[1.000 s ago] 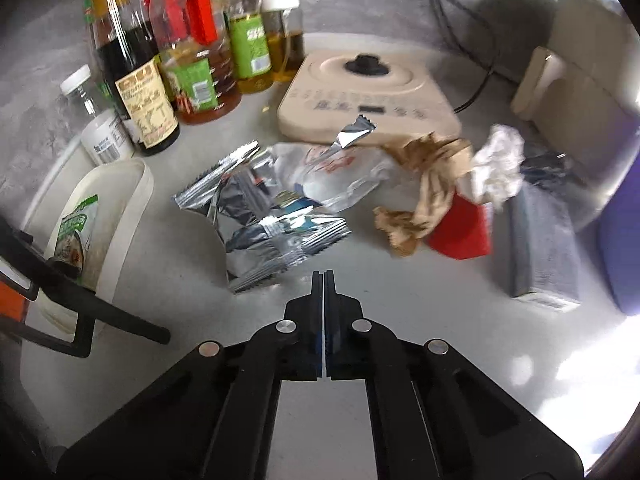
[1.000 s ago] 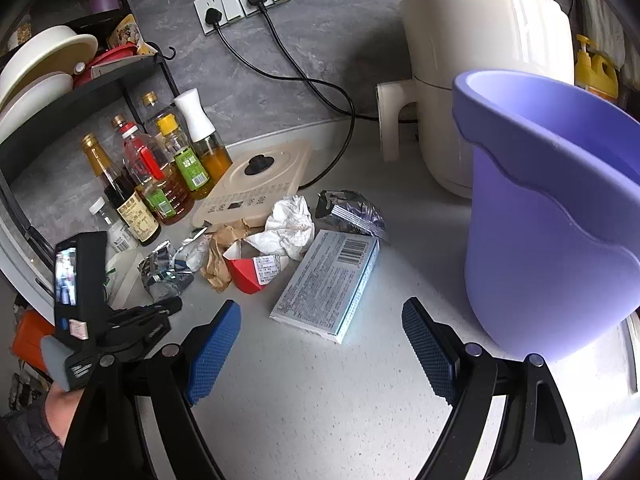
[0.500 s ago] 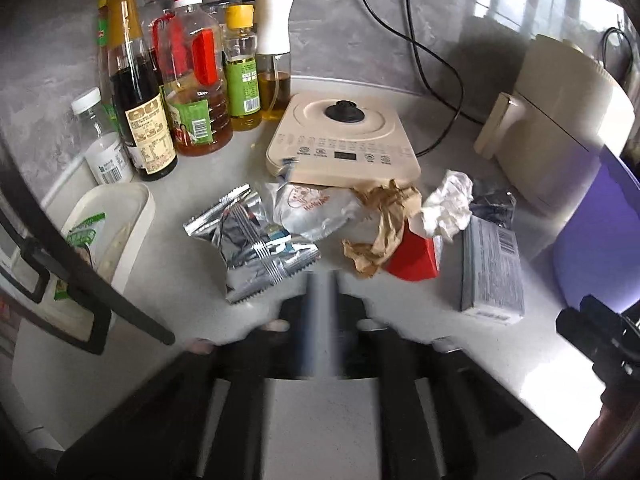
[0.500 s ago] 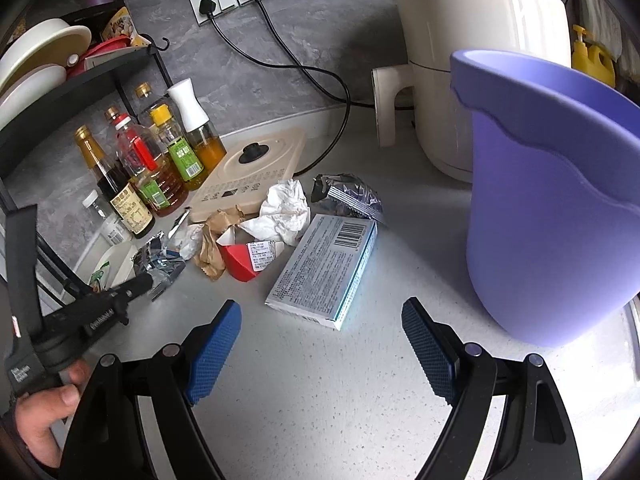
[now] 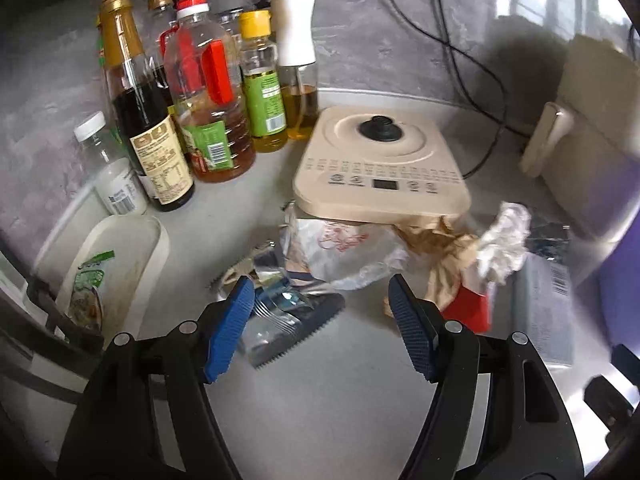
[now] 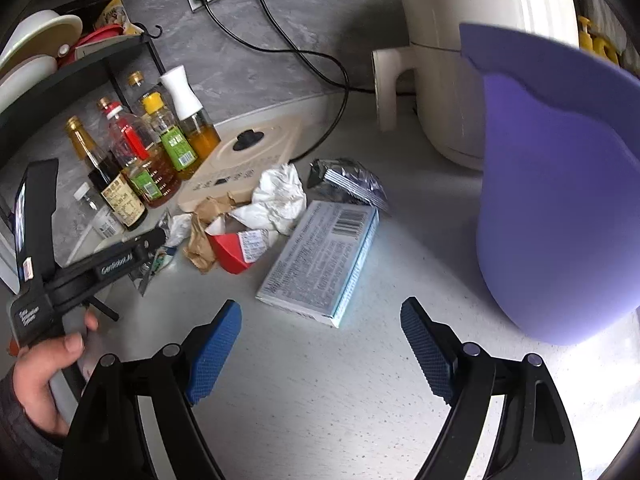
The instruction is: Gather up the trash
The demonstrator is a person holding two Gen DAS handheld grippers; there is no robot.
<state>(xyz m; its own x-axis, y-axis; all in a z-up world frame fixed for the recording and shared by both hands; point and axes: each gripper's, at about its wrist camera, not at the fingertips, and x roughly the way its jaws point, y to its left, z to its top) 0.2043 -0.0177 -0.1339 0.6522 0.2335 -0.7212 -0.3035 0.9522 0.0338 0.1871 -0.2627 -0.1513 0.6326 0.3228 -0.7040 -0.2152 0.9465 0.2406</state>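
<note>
Right wrist view gives us the widest look, so we start with the biggest thing: the purple bin (image 6: pixel 560 200) stands at the right of the surface (image 6: pixel 340 400), and we cannot see into it, so whether anything is collected yet is unknown. Next, the flat printed box (image 6: pixel 320 258) lies just left of the bin. Beside it sit the smaller scraps — a crumpled white tissue (image 6: pixel 276 196), a dark foil packet (image 6: pixel 348 184), brown paper (image 6: pixel 200 236) and a red carton (image 6: pixel 234 248). By our judgement the whole pile is still to be gathered. Our right tool (image 6: pixel 320 344) hangs spread wide over bare surface, holding nothing. Our left tool (image 5: pixel 322 320) is spread too, fingers low around the silver snack wrapper (image 5: pixel 288 324) — left pad just beside it, nothing pinched yet. A clear plastic bag (image 5: pixel 344 252) lies just beyond.
</note>
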